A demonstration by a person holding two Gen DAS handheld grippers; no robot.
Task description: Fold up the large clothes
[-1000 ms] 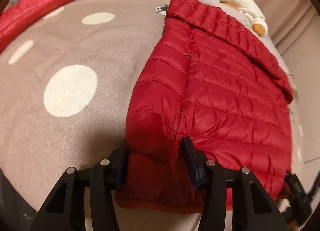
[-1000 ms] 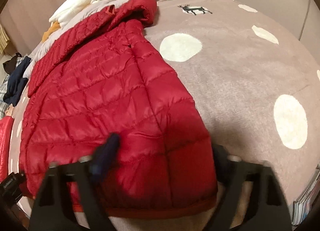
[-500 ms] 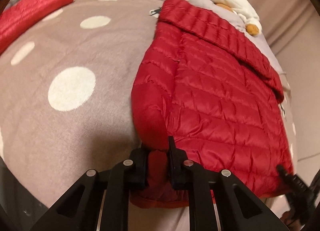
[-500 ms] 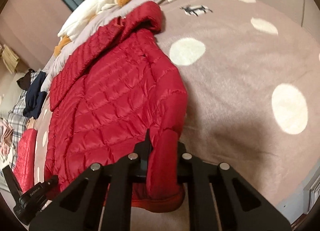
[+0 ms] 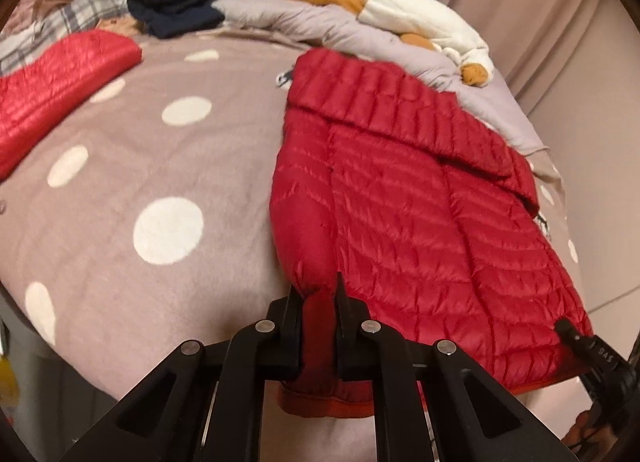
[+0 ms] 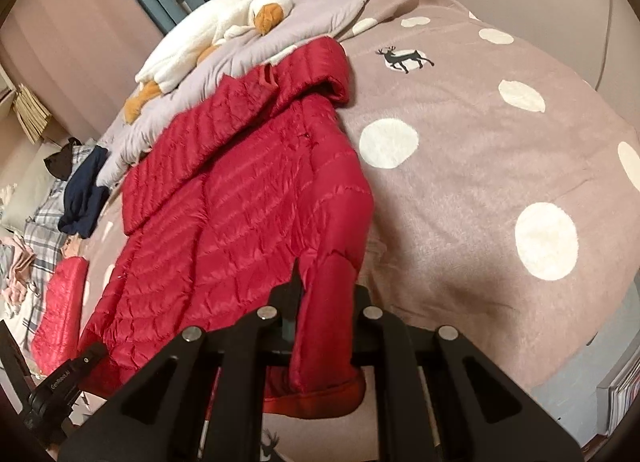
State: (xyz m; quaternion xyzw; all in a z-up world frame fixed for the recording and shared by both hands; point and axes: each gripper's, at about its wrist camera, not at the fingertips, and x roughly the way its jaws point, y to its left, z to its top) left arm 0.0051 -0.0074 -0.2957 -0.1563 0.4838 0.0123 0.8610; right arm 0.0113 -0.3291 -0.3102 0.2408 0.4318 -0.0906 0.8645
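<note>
A red quilted puffer jacket (image 5: 420, 214) (image 6: 240, 206) lies lengthwise on the dotted taupe blanket (image 5: 152, 166), hood end far from me. My left gripper (image 5: 318, 298) is shut on the jacket's near left hem corner, red fabric pinched between its black fingers and the hem hanging below. In the right wrist view my right gripper (image 6: 326, 286) is shut on the near right hem corner, a fold of red cloth draped over its fingers. Both corners are lifted off the blanket. Each gripper shows at the other view's bottom edge, right gripper (image 5: 576, 342) and left gripper (image 6: 86, 358).
A folded red quilted garment (image 5: 60, 82) lies at the left. A navy garment (image 5: 184, 2), plaid bedding (image 5: 80, 10) and a white plush duck (image 6: 216, 34) sit at the far side on a grey blanket (image 5: 320, 26). The bed's edge is just under my grippers.
Both grippers closed from open onto the jacket's hem corners and rose, lifting the near hem off the blanket; more of the bed's far side has come into view.
</note>
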